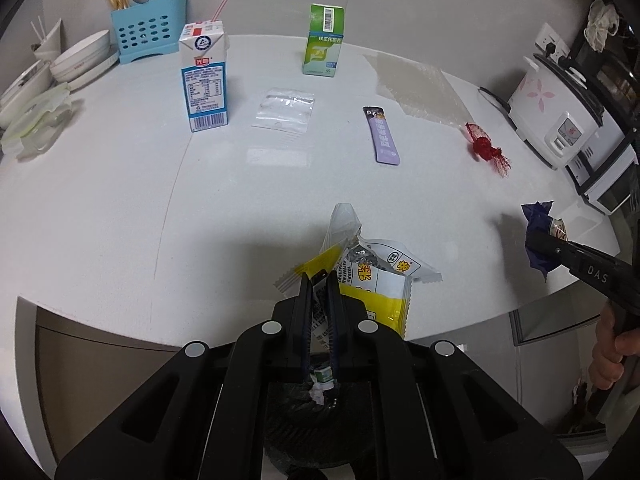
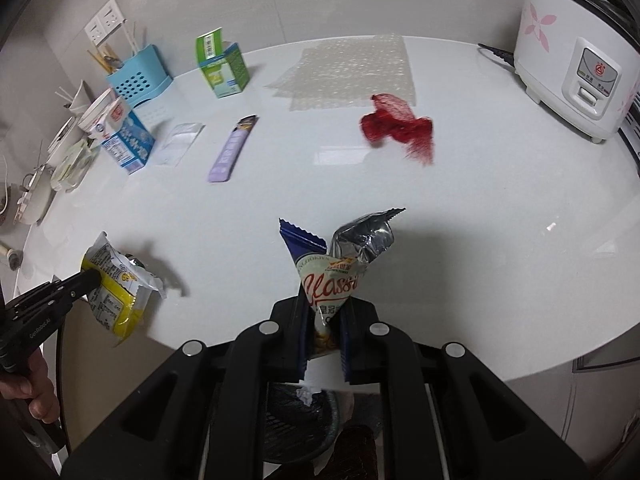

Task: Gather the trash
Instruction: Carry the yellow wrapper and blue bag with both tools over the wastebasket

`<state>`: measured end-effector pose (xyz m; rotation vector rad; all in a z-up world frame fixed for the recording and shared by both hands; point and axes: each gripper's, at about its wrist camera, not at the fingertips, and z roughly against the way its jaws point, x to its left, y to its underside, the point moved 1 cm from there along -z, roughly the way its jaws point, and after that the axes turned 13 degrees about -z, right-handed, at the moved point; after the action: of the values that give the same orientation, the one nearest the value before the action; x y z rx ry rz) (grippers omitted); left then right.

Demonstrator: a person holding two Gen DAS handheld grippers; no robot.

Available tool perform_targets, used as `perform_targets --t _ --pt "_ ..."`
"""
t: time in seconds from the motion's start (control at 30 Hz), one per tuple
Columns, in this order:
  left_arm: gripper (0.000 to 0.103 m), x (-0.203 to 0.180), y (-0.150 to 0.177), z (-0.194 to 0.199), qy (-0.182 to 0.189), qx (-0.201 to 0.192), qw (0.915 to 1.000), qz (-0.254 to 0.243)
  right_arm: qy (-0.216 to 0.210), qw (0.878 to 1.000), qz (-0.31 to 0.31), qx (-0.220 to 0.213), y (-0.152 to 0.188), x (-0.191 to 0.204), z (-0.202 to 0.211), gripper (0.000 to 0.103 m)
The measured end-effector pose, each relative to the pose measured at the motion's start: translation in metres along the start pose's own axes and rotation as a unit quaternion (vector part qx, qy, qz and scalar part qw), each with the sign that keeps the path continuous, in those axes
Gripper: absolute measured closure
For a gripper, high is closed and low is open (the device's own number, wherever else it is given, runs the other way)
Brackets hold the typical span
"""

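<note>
1. My left gripper [image 1: 319, 280] had its jaws clamped on a crumpled yellow-and-white plastic snack wrapper [image 1: 376, 280], held over the white desk's [image 1: 120, 200] near edge.
2. My right gripper [image 2: 325, 304] had its jaws clamped on a blue-and-silver foil cookie wrapper [image 2: 340, 264].
3. A red mesh net [image 2: 400, 126], a purple sachet [image 2: 232, 152] and 2 cartons remained on the desk.

Red mesh wrapper [image 2: 400, 130] blurred in right wrist view. Rice cooker [image 2: 576, 60] cut by right edge. Bowls [image 1: 76, 58] far left cropped, contents unreadable. Bin [image 2: 296, 416] under the near counter edge mostly hidden by gripper body. Carton print too small.
</note>
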<state>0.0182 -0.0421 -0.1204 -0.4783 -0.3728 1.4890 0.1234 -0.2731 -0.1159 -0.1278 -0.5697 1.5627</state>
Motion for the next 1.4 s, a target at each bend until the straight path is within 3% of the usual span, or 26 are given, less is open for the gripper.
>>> perform_targets --t 0.67,1.03,1.4 --pt "0.097 0.010 0.089 0.052 0.016 -0.009 0.9996 -0.019 -0.019 1.000 0.004 -0.008 0.107 0.054 0.037 0.092" --pt "0.097 0.017 0.142 0.039 0.022 0.023 0.9995 -0.007 -0.023 0.999 0.010 0.028 0.164 0.071 0.012 0.092" --pt "0.097 0.024 0.171 0.013 0.029 0.049 0.9984 -0.003 -0.002 0.997 0.005 0.078 0.204 0.068 -0.036 0.092"
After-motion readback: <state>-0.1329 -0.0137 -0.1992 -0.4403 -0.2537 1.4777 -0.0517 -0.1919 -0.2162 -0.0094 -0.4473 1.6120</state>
